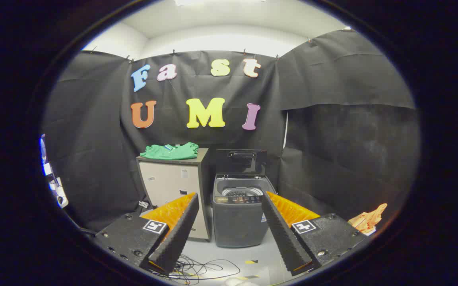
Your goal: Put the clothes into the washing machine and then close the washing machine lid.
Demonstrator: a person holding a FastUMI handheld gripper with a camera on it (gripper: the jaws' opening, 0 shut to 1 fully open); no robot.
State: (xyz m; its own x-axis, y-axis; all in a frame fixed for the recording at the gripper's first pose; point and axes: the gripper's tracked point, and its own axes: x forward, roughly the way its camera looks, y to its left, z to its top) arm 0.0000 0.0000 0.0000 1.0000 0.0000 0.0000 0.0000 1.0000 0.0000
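The gripper (229, 222) hangs released, its two fingers spread wide with nothing between them, well back from the work. Beyond the fingers stands a small grey top-loading washing machine (239, 216) on the floor, its lid (241, 162) raised upright against the booth wall, so the tub is ready to receive. Just beside it, to the left, a cabinet (171, 186) carries a folded green shirt (170, 151) on its top surface. By my reading the task is at its first step: the approach to the clothes. The next move calls for rising toward the cabinet top and closing the fingers on the shirt's near edge. Loose cables (197, 270) lie on the floor below the fingers.
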